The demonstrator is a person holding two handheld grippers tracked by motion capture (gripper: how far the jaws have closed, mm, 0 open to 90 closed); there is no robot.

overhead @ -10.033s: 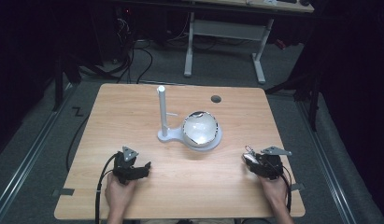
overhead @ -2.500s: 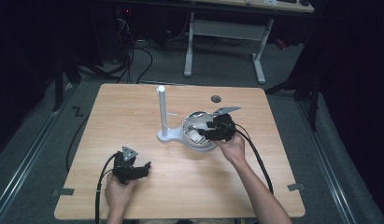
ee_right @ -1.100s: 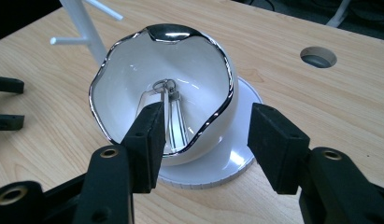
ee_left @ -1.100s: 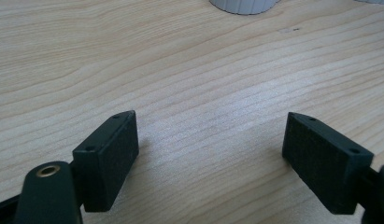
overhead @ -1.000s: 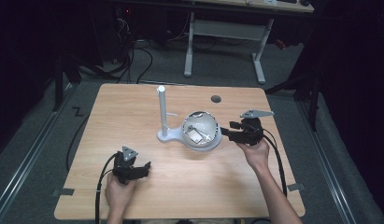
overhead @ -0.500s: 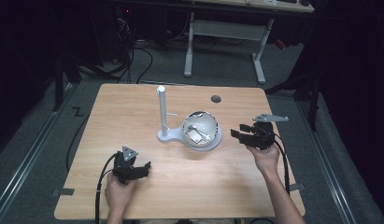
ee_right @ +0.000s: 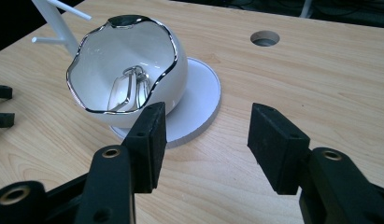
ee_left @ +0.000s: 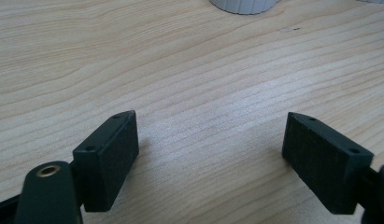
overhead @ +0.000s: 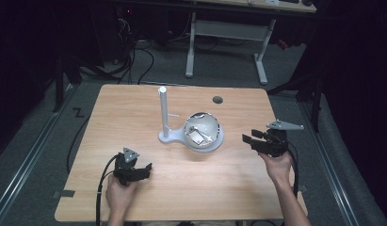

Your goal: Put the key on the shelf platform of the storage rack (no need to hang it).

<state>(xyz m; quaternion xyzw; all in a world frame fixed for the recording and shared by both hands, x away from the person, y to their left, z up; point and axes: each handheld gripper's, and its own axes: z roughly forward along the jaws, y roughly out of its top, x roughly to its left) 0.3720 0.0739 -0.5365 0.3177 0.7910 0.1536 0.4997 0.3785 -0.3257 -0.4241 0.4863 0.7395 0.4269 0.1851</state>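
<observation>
- The right gripper [overhead: 250,140], jaws parted and empty, hovers just beside the white bowl [ee_right: 129,74].
- The keys [ee_right: 129,91] inside should be approached from above.
- The left gripper [overhead: 143,170] rests released.

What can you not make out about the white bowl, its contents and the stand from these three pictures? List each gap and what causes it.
- Shiny metal pieces in the bowl: right gripper view, too tangled and reflective to identify; too small in the high view.
- Stand's post: right gripper view, cut off by the top edge.
- Round base: left gripper view, cut off by the top edge.
- Bowl's underside: hidden by its own wall.
</observation>
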